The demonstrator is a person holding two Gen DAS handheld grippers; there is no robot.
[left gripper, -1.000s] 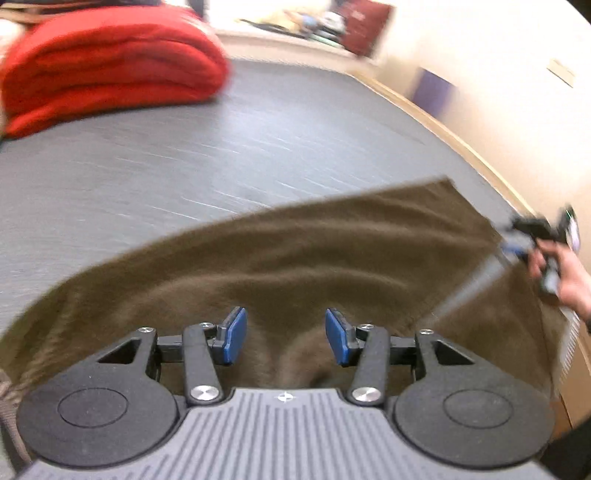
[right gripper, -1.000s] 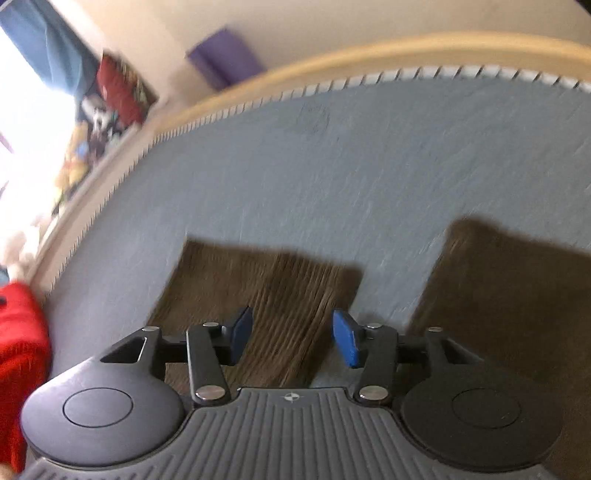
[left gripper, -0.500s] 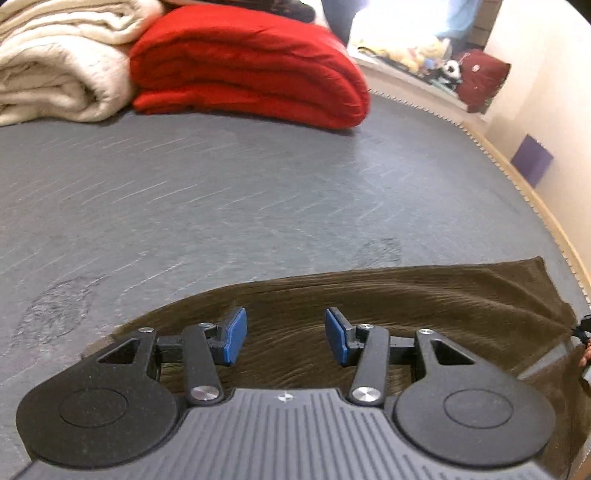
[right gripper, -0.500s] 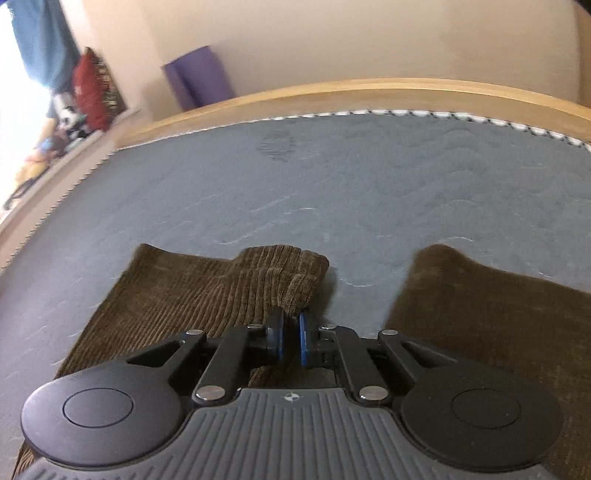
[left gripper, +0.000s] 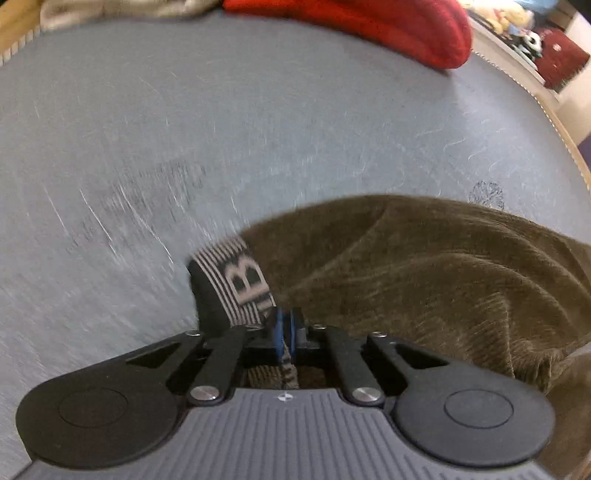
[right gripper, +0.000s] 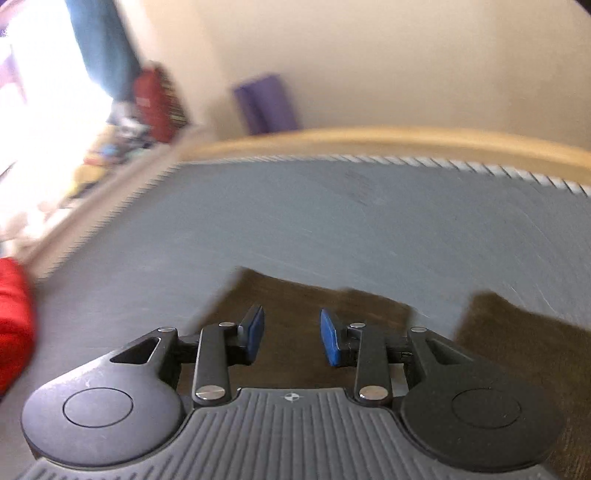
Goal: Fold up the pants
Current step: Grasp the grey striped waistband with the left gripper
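Brown corduroy pants (left gripper: 443, 273) lie rumpled on a grey mattress (left gripper: 221, 129). Their striped elastic waistband (left gripper: 240, 280) with a letter on it stands up at the left end. My left gripper (left gripper: 284, 334) is shut on the waistband edge. In the right wrist view the pant legs (right gripper: 317, 299) lie flat below my right gripper (right gripper: 291, 334), which is open and empty just above the cloth. A second brown leg (right gripper: 517, 332) lies at the right.
A folded red blanket (left gripper: 369, 22) and a cream blanket (left gripper: 110, 9) lie at the mattress's far end. A wooden bed frame (right gripper: 369, 138) edges the mattress, with a purple roll (right gripper: 266, 103) against the wall behind.
My left gripper closed on the waistband after hovering open over the pants. My right gripper, shut on a leg hem half a second ago, has opened and let it go.
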